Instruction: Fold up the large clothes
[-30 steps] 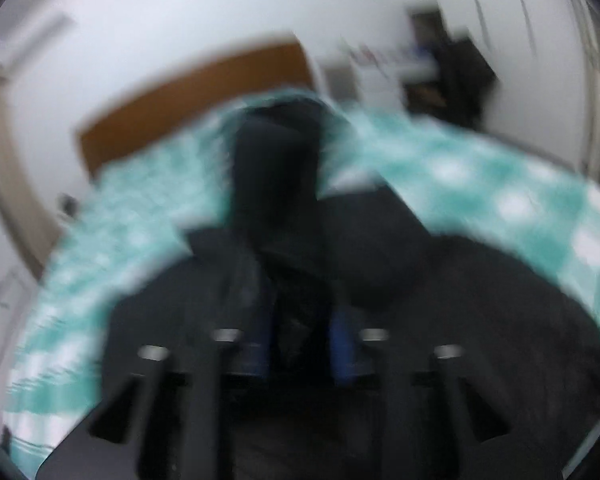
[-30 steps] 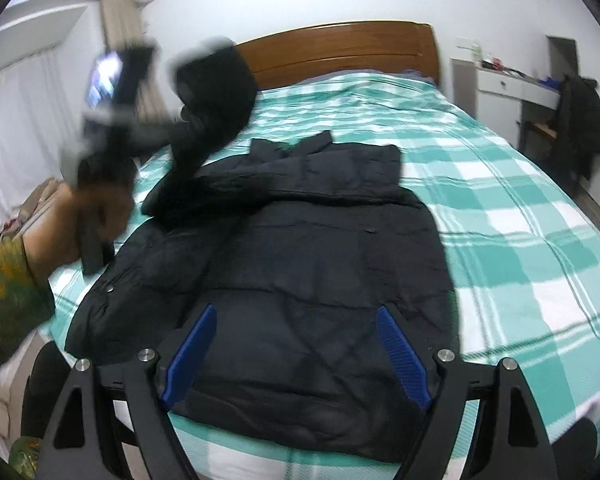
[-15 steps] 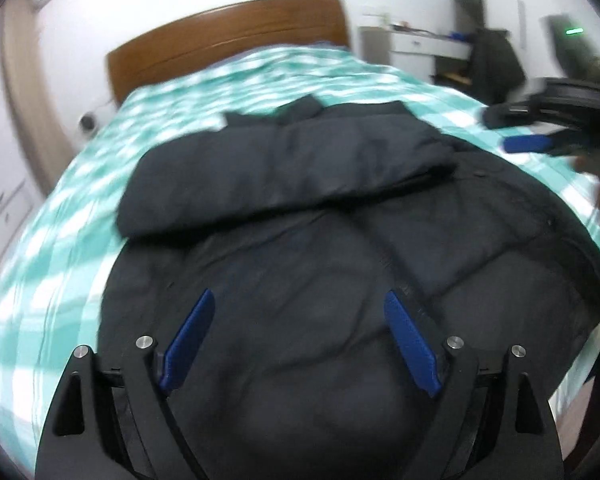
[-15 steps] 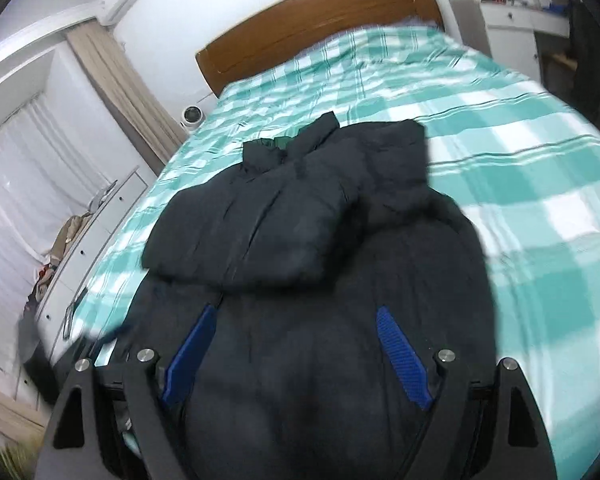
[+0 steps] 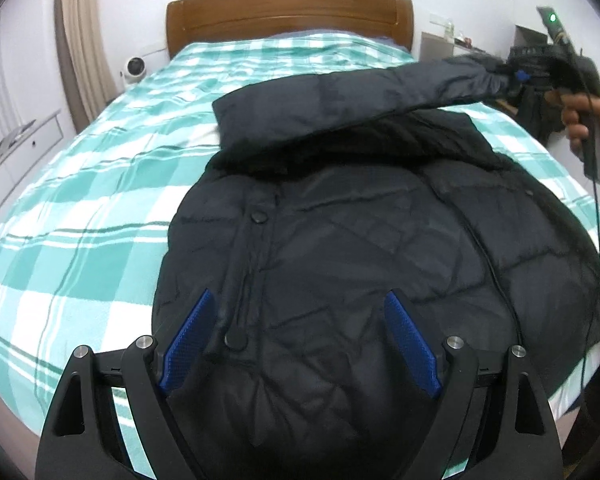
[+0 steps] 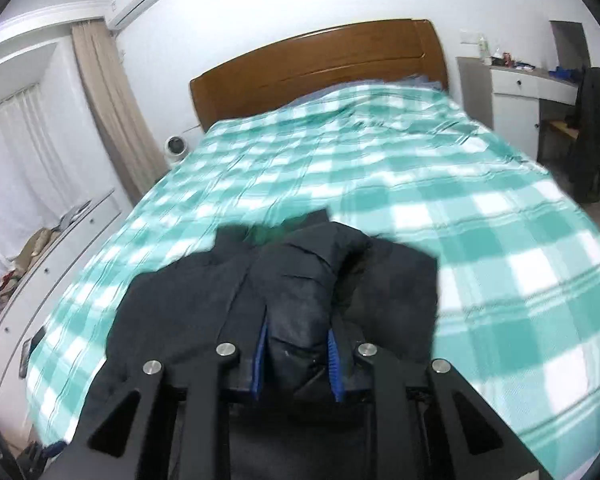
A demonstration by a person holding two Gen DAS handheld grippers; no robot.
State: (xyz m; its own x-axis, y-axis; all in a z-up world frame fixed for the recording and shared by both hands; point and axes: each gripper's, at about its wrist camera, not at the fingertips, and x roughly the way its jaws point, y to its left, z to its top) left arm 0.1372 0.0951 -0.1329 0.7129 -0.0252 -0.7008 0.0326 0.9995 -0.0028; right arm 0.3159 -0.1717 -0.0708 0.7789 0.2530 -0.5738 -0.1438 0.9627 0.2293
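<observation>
Left wrist view: the left gripper [image 5: 298,338] hangs with fingers spread wide, nothing between them, above a black padded jacket [image 5: 340,240] spread on a bed [image 5: 80,200] with a green-checked cover. At right, the right gripper [image 6: 297,362], whose fingers have just been closing, clamps the jacket's sleeve [image 5: 380,96], lifted clear.

Jacket [image 5: 340,260] hem cut off at 6 o'clock; bedspread [image 6: 380,168] motion-blurred; desk items [image 6: 500,56] at 1 o'clock too small to identify.

Black quilted jacket [image 5: 340,240], teal-and-white checked bedspread [image 5: 80,208], brown headboard [image 5: 288,20], blue claw pads [image 5: 188,336]
</observation>
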